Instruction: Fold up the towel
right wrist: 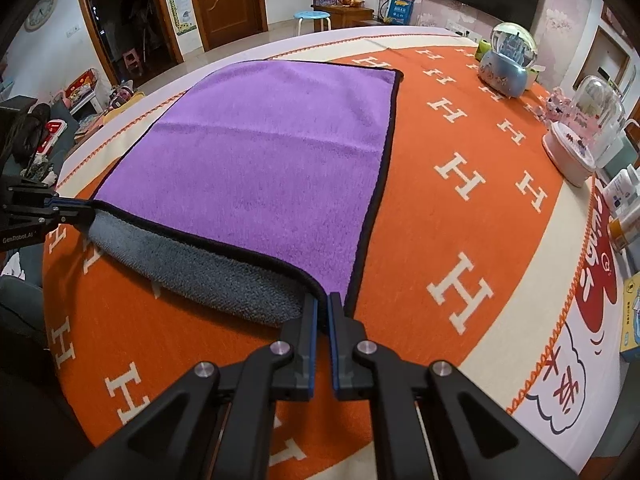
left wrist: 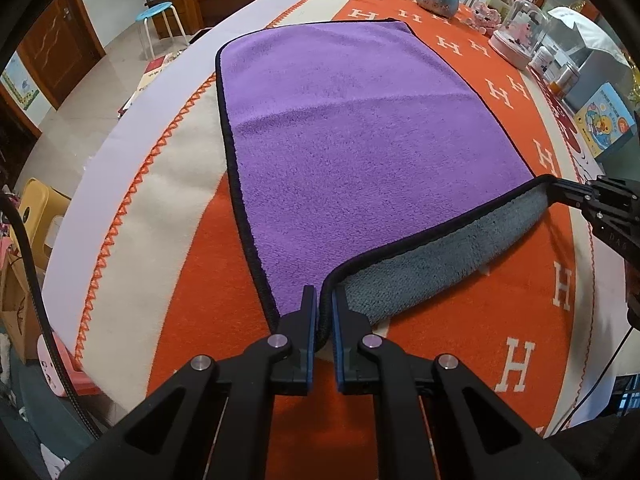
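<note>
A purple towel (left wrist: 352, 132) with a black hem and grey underside lies spread on the orange table cover; it also shows in the right wrist view (right wrist: 272, 160). My left gripper (left wrist: 324, 300) is shut on the towel's near left corner. My right gripper (right wrist: 323, 304) is shut on the near right corner; it also shows at the right of the left wrist view (left wrist: 560, 192). The near edge is lifted between them, showing the grey underside (left wrist: 432, 264), which also shows in the right wrist view (right wrist: 208, 268). The left gripper shows at the left of the right wrist view (right wrist: 80, 212).
The orange table cover (right wrist: 460, 208) has white H marks. Snow globes (right wrist: 508, 60) and a pink domed toy (right wrist: 580, 140) stand at the far right, with bottles (right wrist: 624, 208) and boxes (left wrist: 604, 120) along the right edge. A blue stool (left wrist: 156, 16) stands on the floor beyond.
</note>
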